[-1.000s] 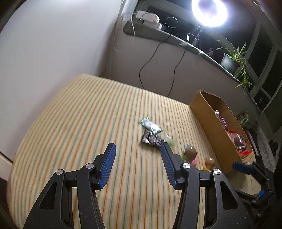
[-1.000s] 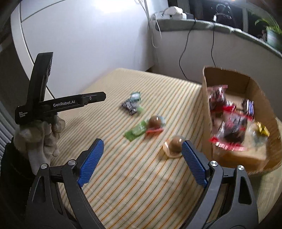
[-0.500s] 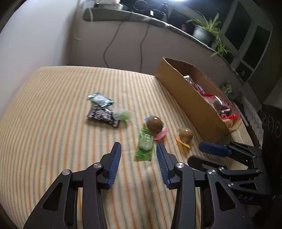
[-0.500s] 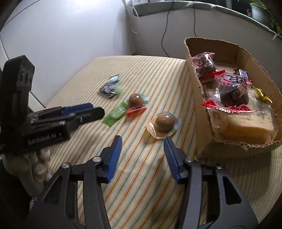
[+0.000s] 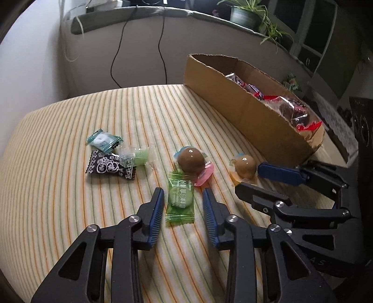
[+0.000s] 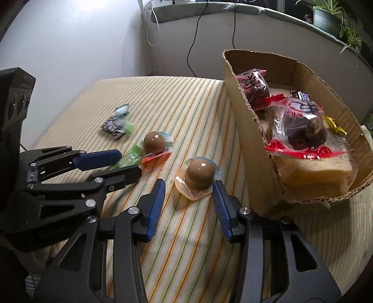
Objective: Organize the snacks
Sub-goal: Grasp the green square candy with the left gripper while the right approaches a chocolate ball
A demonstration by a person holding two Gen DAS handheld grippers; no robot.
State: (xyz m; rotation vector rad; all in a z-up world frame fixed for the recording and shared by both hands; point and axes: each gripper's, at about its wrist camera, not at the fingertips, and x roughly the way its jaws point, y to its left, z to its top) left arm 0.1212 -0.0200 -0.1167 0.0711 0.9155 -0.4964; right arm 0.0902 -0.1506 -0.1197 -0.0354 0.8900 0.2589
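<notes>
A flat green candy packet point(image 5: 180, 202) lies on the striped tablecloth between the fingers of my left gripper point(image 5: 182, 193). Its jaws are closing, with a gap still on both sides of the packet. Beside it stands a brown dome jelly cup on a pink lid point(image 5: 191, 160). A second brown jelly cup point(image 6: 199, 174) sits between the fingers of my right gripper point(image 6: 188, 184). These jaws are also closing, and the left pad stands apart from the cup. The cardboard box point(image 6: 247, 116) to the right holds several wrapped snacks.
A black packet point(image 5: 109, 165), a teal packet point(image 5: 105, 139) and a clear green candy point(image 5: 137, 156) lie together further left. The two grippers stand close side by side. Behind the table are a wall, hanging cables point(image 5: 116, 58) and a ledge with a potted plant point(image 5: 244, 14).
Both grippers came down toward the snacks and narrowed. The left one swung right from the black packet to the green packet. The right one settled around the nearer brown cup.
</notes>
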